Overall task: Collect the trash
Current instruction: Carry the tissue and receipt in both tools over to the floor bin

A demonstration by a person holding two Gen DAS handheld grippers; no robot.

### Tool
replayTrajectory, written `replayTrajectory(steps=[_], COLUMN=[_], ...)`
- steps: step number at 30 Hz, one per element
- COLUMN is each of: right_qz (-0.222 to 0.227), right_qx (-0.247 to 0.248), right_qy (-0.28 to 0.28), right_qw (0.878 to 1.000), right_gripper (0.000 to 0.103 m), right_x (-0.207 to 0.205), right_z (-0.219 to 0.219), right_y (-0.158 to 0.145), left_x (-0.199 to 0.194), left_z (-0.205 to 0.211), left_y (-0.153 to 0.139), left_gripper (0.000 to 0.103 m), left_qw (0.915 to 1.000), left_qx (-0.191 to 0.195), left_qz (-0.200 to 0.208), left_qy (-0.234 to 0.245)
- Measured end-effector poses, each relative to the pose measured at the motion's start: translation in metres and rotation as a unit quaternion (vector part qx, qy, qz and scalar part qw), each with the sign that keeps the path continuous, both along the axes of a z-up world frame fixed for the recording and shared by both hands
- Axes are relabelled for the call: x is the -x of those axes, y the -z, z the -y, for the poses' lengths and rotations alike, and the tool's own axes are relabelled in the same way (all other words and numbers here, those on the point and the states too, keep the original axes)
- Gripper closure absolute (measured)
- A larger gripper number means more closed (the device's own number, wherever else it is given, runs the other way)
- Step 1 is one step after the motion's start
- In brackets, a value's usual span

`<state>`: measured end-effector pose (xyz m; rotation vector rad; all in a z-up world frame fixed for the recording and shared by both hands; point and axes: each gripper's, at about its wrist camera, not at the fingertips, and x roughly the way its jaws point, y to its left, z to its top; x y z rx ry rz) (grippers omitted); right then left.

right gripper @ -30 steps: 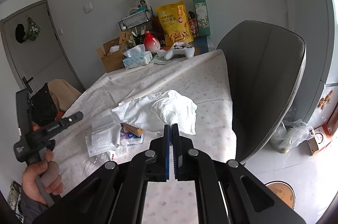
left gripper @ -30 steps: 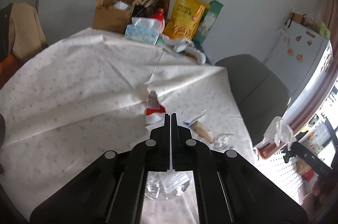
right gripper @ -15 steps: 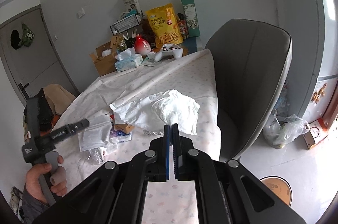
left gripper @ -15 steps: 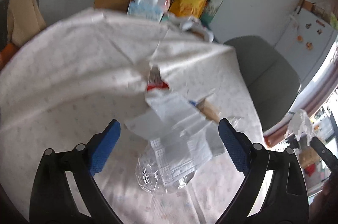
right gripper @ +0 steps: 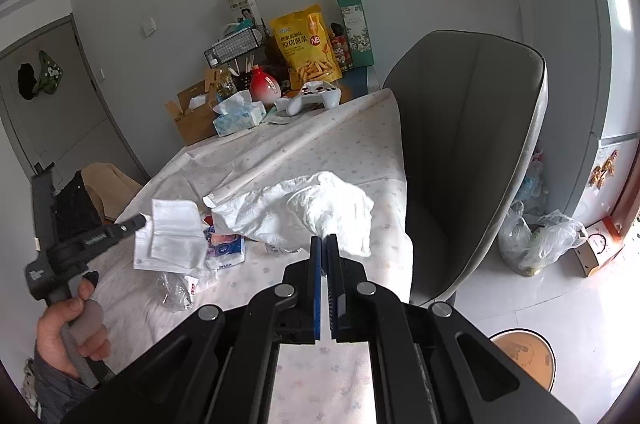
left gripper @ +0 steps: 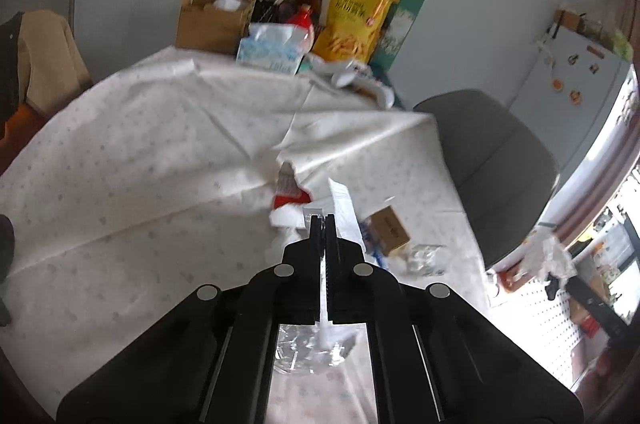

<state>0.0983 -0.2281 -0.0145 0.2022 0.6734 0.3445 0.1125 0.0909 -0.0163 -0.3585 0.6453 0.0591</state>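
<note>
My left gripper (left gripper: 322, 218) is shut on a white paper wrapper (left gripper: 343, 208) that sticks up past its tips. In the right wrist view the left gripper (right gripper: 140, 222) holds that wrapper (right gripper: 172, 236) lifted above the tablecloth. My right gripper (right gripper: 325, 238) is shut on the edge of a crumpled white plastic bag (right gripper: 312, 208), which also shows at the table's right edge (left gripper: 548, 252). Left on the cloth are a red and white wrapper (left gripper: 290, 194), a small brown box (left gripper: 388, 228), a blue tissue pack (right gripper: 226, 250) and crumpled clear plastic (right gripper: 176, 288).
A grey chair (right gripper: 472, 144) stands close to the table's right side. At the far end are a cardboard box (left gripper: 208, 20), a tissue box (left gripper: 272, 52), a yellow snack bag (left gripper: 356, 20) and a white game controller (right gripper: 316, 96). A filled plastic bag (right gripper: 536, 240) lies on the floor.
The left gripper opened wide over the pile of papers, then shut on the white wrapper and raised it. The right gripper stayed shut on the bag and hardly moved.
</note>
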Motion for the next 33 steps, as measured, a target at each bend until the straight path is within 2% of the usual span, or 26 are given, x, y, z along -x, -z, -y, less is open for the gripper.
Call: replayTrajectory(steps=[9,14,21,33], right_qz=[0.004,0.006,0.004,-0.026], right_qx=[0.001,0.004,0.014,0.036], right_qy=[0.018,0.037,0.074,0.148], right_qw=[1.000,0.999,0.997,0.988], right_gripper=[0.099,0.099,0.099,0.099], right_x=[0.009,0.015,0.025,0.044], right_z=[0.019,0.039,0.080,0.165], right_y=[-0.004,-0.005,-0.003,0.026], left_x=[0.013,0.006,-0.013,-0.036], left_z=[0.037,0.071,0.135,0.260], left_y=[-0.044,-0.052,-0.044,-0.010], left_gripper=[0.100,0.100,0.100,0.100], left_qw=[0.9975,0.9948,0.9886,0.9692], left_qx=[-0.008,-0.009,-0.008,-0.023], left_qz=[0.056,0.065,0.054,0.020], left_qy=[0.042,0.078,0.140,0.244])
